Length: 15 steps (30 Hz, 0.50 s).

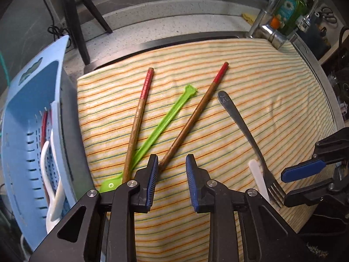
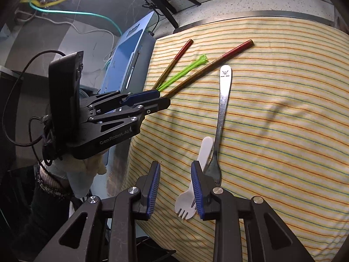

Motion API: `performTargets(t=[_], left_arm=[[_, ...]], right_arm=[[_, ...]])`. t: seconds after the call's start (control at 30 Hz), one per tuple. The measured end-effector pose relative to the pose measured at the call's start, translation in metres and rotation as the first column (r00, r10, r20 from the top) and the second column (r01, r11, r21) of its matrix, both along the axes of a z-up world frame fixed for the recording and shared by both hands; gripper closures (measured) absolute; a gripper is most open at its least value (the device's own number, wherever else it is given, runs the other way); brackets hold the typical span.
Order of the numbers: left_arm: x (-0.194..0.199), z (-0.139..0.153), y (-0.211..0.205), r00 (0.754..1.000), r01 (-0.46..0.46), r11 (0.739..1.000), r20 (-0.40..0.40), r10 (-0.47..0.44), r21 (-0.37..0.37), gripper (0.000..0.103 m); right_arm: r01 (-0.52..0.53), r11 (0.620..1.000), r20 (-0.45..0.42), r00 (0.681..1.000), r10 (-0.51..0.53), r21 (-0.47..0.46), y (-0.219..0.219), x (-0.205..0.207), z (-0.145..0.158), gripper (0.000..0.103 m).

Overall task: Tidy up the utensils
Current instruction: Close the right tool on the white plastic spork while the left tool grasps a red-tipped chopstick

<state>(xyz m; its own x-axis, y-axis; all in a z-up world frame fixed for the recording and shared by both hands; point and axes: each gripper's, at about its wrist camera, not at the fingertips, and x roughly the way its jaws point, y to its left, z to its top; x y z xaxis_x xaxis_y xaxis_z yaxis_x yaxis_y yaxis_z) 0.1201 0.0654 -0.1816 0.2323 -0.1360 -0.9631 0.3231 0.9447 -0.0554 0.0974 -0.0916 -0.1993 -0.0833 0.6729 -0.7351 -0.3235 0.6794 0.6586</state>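
Two wooden chopsticks with red ends [image 1: 136, 122] [image 1: 192, 122], a green plastic utensil [image 1: 157, 133], a metal fork [image 1: 246, 128] and a white plastic spork [image 2: 197, 179] lie on a striped cloth [image 1: 272, 87]. My left gripper [image 1: 171, 163] is open and empty, just above the cloth, its left finger beside the tip of the right chopstick. My right gripper [image 2: 175, 172] is open and empty, low over the cloth, with the spork and the fork's neck by its right finger. The left gripper also shows in the right wrist view [image 2: 161, 100].
A blue slotted basket [image 1: 32, 113] holding a few utensils stands left of the cloth. A tripod [image 1: 74, 17] stands on the counter behind. A tap and a dish soap bottle [image 1: 288, 8] are at the back right.
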Motion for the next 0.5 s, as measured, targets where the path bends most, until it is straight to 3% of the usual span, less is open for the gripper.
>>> performTargets(t=[0.27,0.37,0.5], left_arm=[[-0.009,-0.007,-0.013,0.998,0.040,0.999,-0.039,-0.039,0.014,0.079],[-0.018,-0.007,-0.017,0.999,0.034,0.998,-0.019,-0.034,0.043,0.090],[-0.032,-0.008,-0.013,1.000,-0.014,1.000,-0.011,0.014,0.002,0.091]], right_arm=[[0.024,1.000,-0.010,1.000,-0.024,0.003,-0.007,0.002,-0.002,0.077],[0.025,1.000,-0.011,1.000,-0.025,0.002,-0.004,0.006,-0.003,0.077],[0.024,1.000,-0.021,0.999,-0.024,0.004,0.000,0.008,-0.006,0.078]])
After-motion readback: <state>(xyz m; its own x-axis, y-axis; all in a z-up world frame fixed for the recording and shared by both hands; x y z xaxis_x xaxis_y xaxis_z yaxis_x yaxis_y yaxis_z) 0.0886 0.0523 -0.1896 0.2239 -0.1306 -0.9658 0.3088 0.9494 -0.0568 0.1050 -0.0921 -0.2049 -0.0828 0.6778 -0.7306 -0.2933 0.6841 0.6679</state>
